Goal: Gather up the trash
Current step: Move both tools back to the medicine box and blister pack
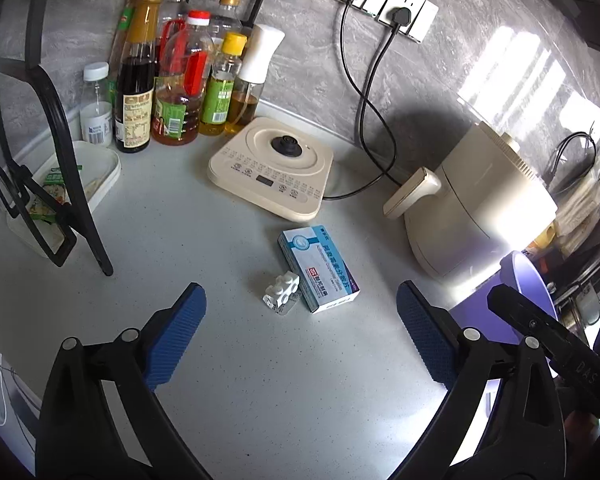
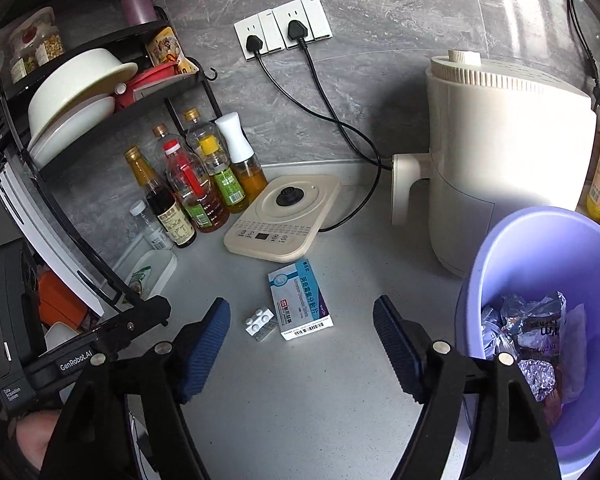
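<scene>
A blue and white medicine box (image 1: pixel 318 268) (image 2: pixel 300 305) lies flat on the grey counter. A small white blister pack (image 1: pixel 281 291) (image 2: pixel 260 323) rests against its left side. My left gripper (image 1: pixel 300 320) is open just short of both, nothing between its blue pads. My right gripper (image 2: pixel 302 338) is open too, with the box just beyond its fingertips. A lilac bin (image 2: pixel 540 320) (image 1: pixel 516 312) stands at the right and holds foil wrappers (image 2: pixel 528 332). The body of the left gripper (image 2: pixel 80 344) shows at the lower left of the right wrist view.
A cream kettle base (image 1: pixel 272 168) (image 2: pixel 284 216) lies behind the box. A cream air fryer (image 1: pixel 472 200) (image 2: pixel 500 152) stands at the right. Several sauce bottles (image 1: pixel 168 72) (image 2: pixel 192 188) line the back wall, beside a black dish rack (image 2: pixel 60 120). A white tray (image 1: pixel 96 172) sits under the rack.
</scene>
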Action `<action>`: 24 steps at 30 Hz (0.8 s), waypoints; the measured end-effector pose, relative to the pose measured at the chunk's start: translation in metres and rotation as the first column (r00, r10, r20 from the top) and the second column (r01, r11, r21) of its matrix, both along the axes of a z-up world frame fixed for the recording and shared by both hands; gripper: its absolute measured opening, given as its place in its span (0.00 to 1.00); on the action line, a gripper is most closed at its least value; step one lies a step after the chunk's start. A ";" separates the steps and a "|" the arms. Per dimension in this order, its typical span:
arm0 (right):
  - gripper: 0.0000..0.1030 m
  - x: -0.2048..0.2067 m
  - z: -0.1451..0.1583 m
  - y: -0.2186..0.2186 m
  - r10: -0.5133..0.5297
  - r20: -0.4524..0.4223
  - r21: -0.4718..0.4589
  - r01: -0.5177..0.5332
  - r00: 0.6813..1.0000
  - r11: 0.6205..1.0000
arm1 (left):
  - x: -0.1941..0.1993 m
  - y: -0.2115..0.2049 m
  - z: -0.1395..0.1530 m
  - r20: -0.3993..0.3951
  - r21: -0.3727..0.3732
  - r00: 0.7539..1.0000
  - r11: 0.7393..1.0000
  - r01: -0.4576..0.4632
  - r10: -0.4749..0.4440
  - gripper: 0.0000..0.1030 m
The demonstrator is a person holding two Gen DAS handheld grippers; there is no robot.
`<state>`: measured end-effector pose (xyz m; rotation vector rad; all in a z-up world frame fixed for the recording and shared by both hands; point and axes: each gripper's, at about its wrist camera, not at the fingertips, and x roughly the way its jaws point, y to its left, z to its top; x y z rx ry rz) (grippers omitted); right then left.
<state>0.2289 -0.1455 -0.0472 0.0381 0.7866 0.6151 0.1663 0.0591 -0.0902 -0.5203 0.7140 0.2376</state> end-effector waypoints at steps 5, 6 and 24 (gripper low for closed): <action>0.60 0.002 -0.016 0.004 -0.047 -0.054 -0.024 0.046 0.997 0.999 | 0.016 0.007 -0.024 -0.048 -0.027 0.997 0.998 0.059 -0.061 0.80; 0.60 0.002 -0.018 0.005 -0.053 -0.059 -0.031 0.051 0.997 0.998 | 0.021 0.007 -0.029 -0.056 -0.032 0.996 0.997 0.071 -0.073 0.78; 0.54 0.006 -0.046 0.025 -0.119 -0.112 -0.166 0.100 0.987 0.981 | 0.096 0.017 -0.106 -0.203 -0.052 0.955 0.976 0.212 -0.218 0.22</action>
